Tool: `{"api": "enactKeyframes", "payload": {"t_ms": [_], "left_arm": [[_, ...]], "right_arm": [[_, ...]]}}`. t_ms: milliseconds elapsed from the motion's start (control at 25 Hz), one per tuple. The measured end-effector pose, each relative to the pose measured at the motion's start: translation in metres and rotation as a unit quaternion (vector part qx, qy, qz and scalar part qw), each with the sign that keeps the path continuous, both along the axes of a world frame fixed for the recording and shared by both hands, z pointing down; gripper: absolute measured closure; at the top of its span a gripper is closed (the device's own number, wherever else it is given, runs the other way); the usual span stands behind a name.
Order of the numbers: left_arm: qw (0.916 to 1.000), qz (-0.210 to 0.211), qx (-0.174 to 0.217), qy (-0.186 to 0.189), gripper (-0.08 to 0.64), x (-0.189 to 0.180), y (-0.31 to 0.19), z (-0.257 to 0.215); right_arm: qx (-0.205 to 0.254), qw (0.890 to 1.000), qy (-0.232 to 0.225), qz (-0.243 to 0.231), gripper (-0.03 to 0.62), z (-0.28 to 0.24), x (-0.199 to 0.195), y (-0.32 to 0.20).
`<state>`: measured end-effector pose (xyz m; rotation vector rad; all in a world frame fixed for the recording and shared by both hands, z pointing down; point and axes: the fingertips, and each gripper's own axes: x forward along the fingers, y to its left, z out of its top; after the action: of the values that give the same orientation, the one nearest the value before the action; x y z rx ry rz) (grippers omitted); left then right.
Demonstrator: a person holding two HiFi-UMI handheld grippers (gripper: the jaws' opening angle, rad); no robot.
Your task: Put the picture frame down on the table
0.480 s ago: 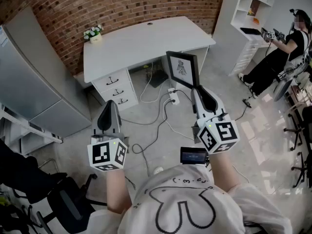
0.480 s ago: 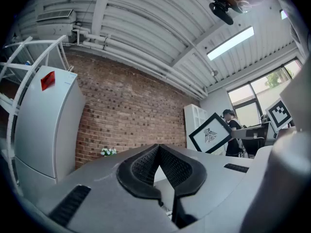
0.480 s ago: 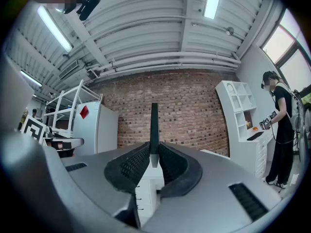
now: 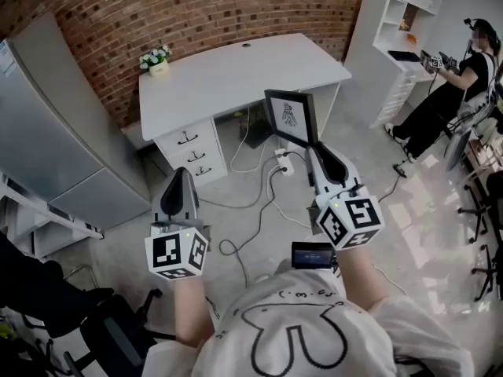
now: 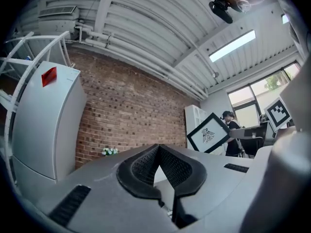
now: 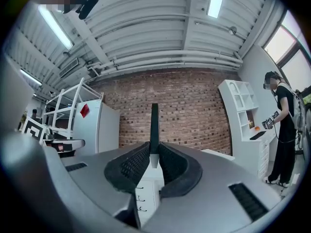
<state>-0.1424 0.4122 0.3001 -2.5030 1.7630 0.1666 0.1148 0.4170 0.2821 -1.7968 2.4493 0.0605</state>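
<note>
The black picture frame with a small dark drawing on white is up in the air right now, upright and a bit tilted. It's pinched by its lower edge in my right gripper, jaws pressed onto it from both sides. It hangs over the floor just in front of the white rectangular desk, not over the top yet. My take: I need to reach forward and lift so the frame clears the near edge, then tip it flat and lower it until it rests on the desk before I let go. With such a thin grip I'd go slow, since it could swing. The bare middle of the desk looks best, well away from the little pot of white flowers at the back left corner. My left gripper sits low on my left, jaws closed together on nothing. Under the desk there's a white drawer unit and cables snaking over the grey floor. Behind it is a red brick wall, with a tall grey cabinet on the left. Over on the right, another person sits by white shelving.
</note>
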Motion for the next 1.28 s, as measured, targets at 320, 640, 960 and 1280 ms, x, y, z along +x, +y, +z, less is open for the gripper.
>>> {"api": "enactKeyframes", "payload": {"t_ms": [320, 640, 960, 1280], "left_arm": [[1.0, -0.006, -0.002, 0.005, 0.548, -0.017, -0.026, 0.003], [0.9998, -0.02, -0.005, 0.004, 0.548, -0.014, -0.079, 0.007], [0.9997, -0.023, -0.008, 0.006, 0.548, 0.003, -0.159, 0.008], [0.9994, -0.027, -0.017, 0.014, 0.548, 0.03, -0.242, 0.006]], "right_arm": [[-0.004, 1.0, 0.003, -0.013, 0.531, 0.0, -0.02, -0.03], [-0.007, 1.0, -0.005, -0.021, 0.531, 0.007, -0.013, -0.088], [-0.012, 0.999, -0.016, -0.03, 0.531, 0.011, 0.003, -0.173], [-0.021, 0.999, -0.024, -0.035, 0.531, 0.007, 0.032, -0.263]]}}
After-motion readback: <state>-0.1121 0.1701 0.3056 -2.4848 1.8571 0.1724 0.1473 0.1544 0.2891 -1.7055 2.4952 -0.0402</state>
